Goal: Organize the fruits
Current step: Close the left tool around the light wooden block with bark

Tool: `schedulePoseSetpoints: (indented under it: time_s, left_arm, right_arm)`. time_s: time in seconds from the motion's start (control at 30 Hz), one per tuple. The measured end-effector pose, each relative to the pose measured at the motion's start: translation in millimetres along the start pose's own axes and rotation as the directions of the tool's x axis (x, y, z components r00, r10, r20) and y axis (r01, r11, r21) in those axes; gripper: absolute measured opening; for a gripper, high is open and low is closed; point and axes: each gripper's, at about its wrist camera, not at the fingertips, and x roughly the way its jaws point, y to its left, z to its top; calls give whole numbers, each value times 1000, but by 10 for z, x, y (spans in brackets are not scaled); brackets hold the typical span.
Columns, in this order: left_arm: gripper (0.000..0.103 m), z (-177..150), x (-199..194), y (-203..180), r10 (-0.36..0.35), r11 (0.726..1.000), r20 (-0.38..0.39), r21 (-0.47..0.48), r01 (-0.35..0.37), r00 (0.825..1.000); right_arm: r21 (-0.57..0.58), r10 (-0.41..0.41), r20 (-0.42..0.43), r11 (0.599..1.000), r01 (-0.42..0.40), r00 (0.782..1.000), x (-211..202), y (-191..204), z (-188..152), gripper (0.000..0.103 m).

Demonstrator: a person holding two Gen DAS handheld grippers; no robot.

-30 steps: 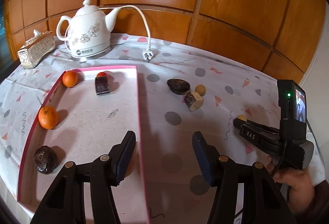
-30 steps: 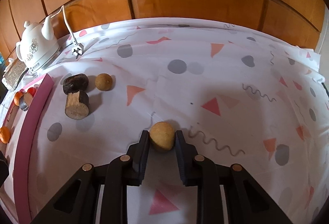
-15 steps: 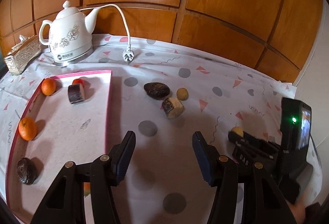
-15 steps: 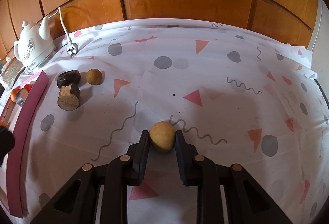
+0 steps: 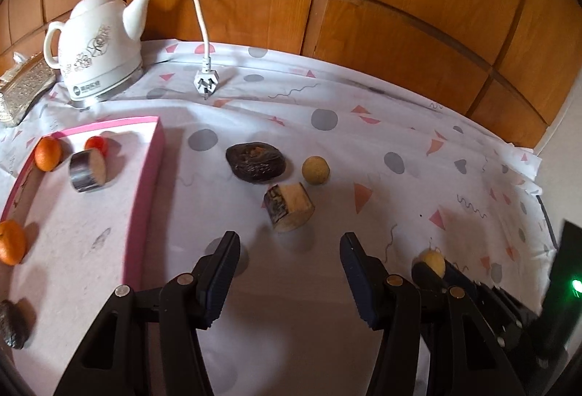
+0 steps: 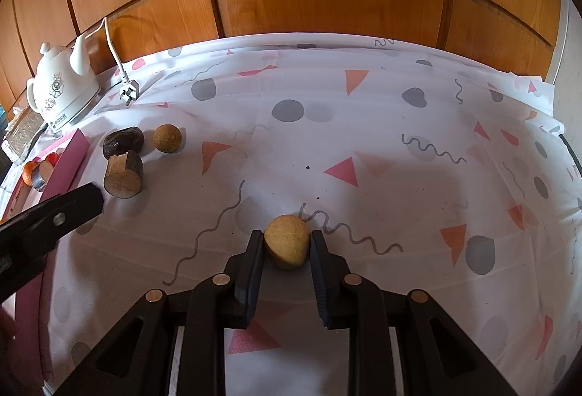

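Left claw [image 5: 289,272] nearer, seemingly, cut fruit [image 5: 289,207].

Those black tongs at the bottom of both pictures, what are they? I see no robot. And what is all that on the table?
There is no robot: a person holds one two-finger black tool in each hand, and a small camera on each looks forward along its fingers. That gives two pictures of one table.

In the left camera's picture, the left tool is open and holds nothing. Ahead of it, on the white patterned tablecloth, lie a cut brown log-like piece, a dark wrinkled fruit and a small round tan fruit. To the left, a pink-rimmed tray holds small oranges and other pieces. Behind stands a white ceramic kettle, unplugged.

In the right camera's picture, the right tool is shut on a round yellowish fruit.
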Motion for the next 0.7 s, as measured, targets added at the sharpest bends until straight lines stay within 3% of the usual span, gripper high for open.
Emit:
schedulePoseSetpoints:
  time_s: [0.43, 0.47, 0.5, 0.53, 0.7]
  left_arm:
    - [58, 139, 345, -75, 31, 999, -22, 8, -31, 999]
    - [54, 139, 371, -76, 33, 999, -24, 10, -33, 999]
    - [42, 136, 388, -74, 32, 999, -23, 11, -32, 999]
    - [36, 133, 407, -75, 35, 999, -25, 15, -35, 999]
    - [34, 68, 375, -80, 27, 998, -2, 54, -26, 1000]
  right_arm:
    - [2, 3, 0, 1000, -3, 1000, -3, 4, -3, 25]
    - [2, 3, 1, 1000, -3, 1000, -3, 3, -4, 25]
    - [2, 3, 2, 1000, -3, 1000, -3, 3, -4, 25]
    - [2, 3, 2, 1000, -3, 1000, -6, 4, -6, 25]
    - [3, 5, 4, 1000, -5, 1000, -7, 3, -8, 25]
